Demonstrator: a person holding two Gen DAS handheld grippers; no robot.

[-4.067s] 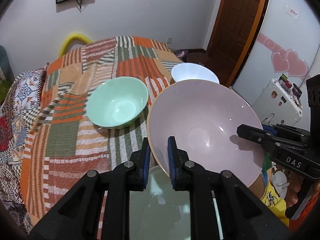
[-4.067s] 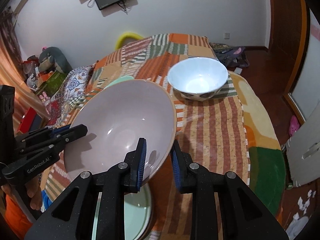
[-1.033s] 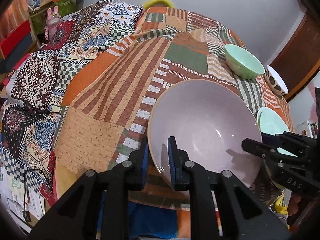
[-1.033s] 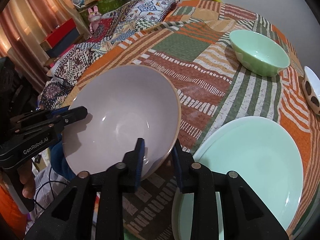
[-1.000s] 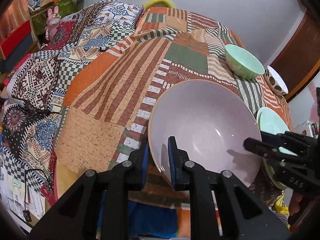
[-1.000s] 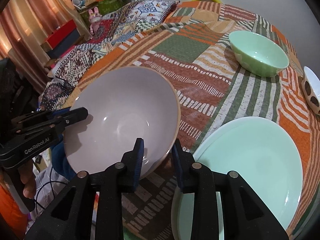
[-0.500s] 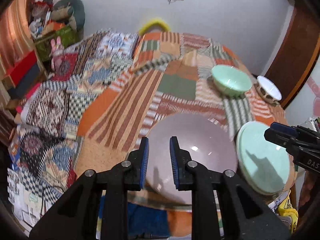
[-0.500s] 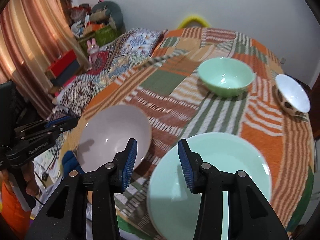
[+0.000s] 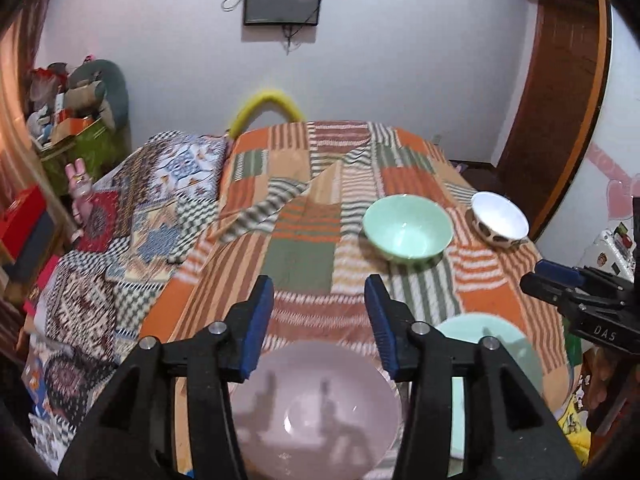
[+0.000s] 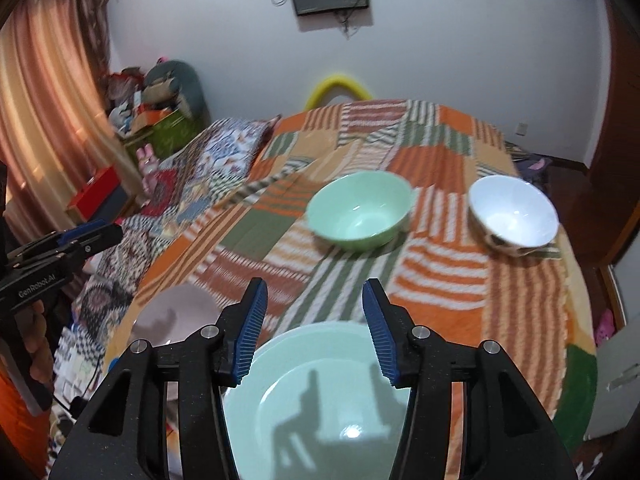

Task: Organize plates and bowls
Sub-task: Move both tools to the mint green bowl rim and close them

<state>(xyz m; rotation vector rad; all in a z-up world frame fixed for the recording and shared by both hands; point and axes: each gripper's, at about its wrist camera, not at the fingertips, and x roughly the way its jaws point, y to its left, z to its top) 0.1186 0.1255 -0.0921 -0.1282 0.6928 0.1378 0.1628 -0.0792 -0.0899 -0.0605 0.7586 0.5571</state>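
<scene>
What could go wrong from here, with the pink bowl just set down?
1. The pink bowl sits at the near edge of the patchwork cloth; a nudge could tip it off.
2. It sits close beside the green plate; reaching for either could knock them together.
3. Left gripper and right gripper, jaws just opened and empty, hover low over both dishes.

Both grippers, left point(image 9: 319, 312) and right point(image 10: 312, 316), have released the pink bowl point(image 9: 316, 408), jaws just opened, and risen; it now rests below them.
</scene>
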